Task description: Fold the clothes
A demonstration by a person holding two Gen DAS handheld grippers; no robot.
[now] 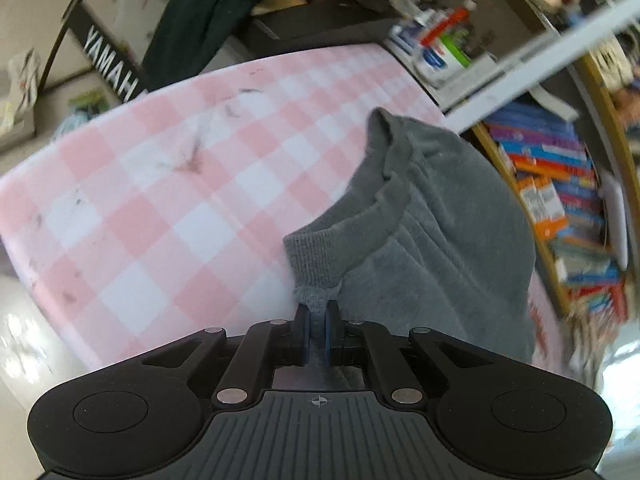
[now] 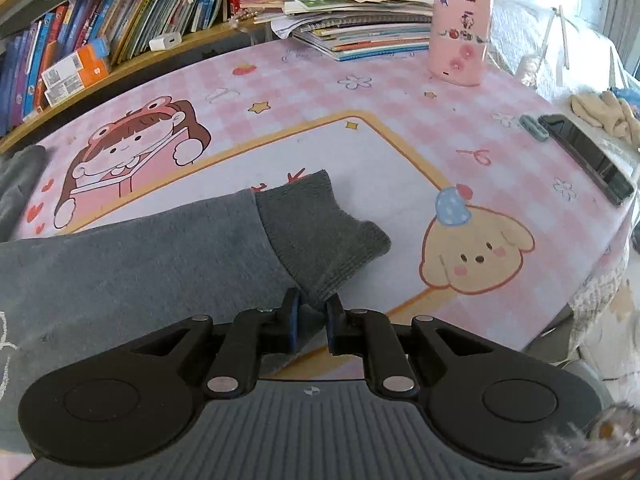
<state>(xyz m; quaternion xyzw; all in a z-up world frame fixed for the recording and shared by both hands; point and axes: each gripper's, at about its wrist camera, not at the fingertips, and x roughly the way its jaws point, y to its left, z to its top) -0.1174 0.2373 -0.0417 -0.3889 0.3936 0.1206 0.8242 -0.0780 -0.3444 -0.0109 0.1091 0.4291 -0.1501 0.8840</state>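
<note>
A grey sweatshirt (image 1: pixel 436 240) lies bunched on the pink checked table cover (image 1: pixel 168 184). In the left wrist view my left gripper (image 1: pixel 318 312) is shut on the ribbed cuff (image 1: pixel 320 256) of one sleeve, which is lifted a little off the cover. In the right wrist view the other grey sleeve (image 2: pixel 132 264) stretches in from the left across the cartoon mat (image 2: pixel 400 184). My right gripper (image 2: pixel 313 310) is shut on the near edge of its ribbed cuff (image 2: pixel 320 232), with fabric pinched between the blue pads.
A stack of books (image 2: pixel 360 28) and a pink box (image 2: pixel 460 24) stand at the mat's far side. A black phone (image 2: pixel 584 156) and a small grey eraser (image 2: pixel 534 127) lie at the right edge. Bookshelves (image 2: pixel 80 40) run behind. A dark garment (image 1: pixel 208 12) hangs past the table.
</note>
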